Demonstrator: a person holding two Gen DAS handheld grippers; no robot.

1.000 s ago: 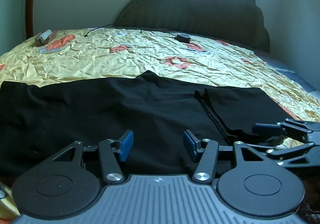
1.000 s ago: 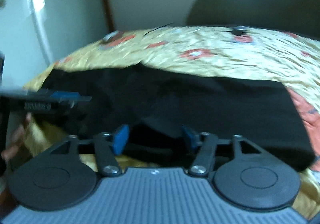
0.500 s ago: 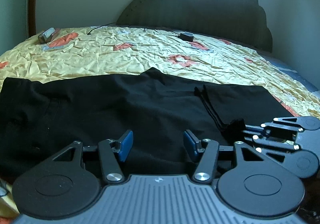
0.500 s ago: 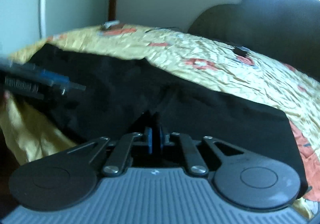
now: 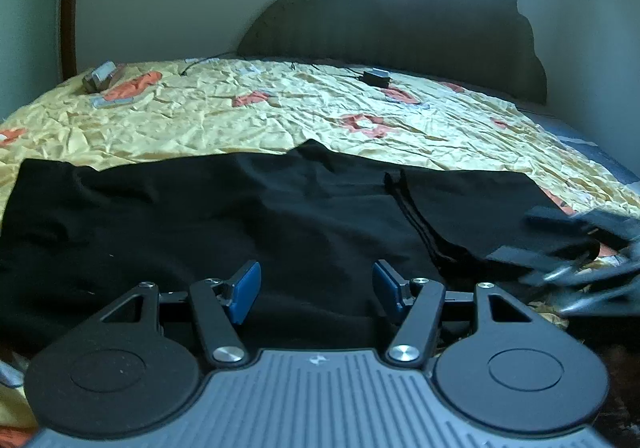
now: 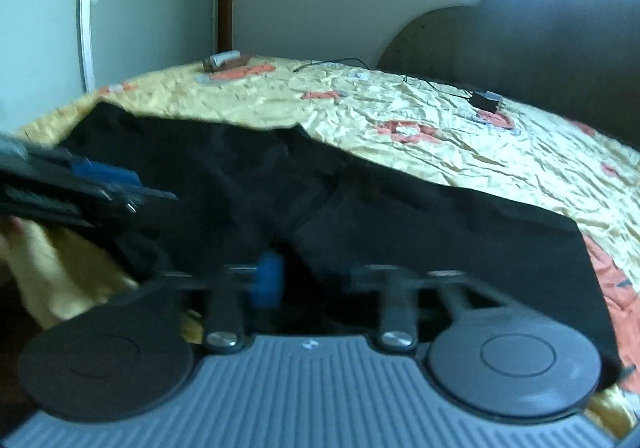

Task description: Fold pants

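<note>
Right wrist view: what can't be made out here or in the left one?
- Right gripper, right wrist view: motion blur; one blue pad shows, the other is hidden by the pants. Open or shut is unclear.
- Right gripper, left wrist view: smeared at the right edge.
- Pants' near edge, left wrist view: behind the left gripper.

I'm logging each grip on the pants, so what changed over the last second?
The right hand-held gripper closed on the near edge of the pants half a second ago and has now reopened; the picture is blurred. The left hand-held gripper stayed open above the pants, which still lie spread on the bed.
</note>
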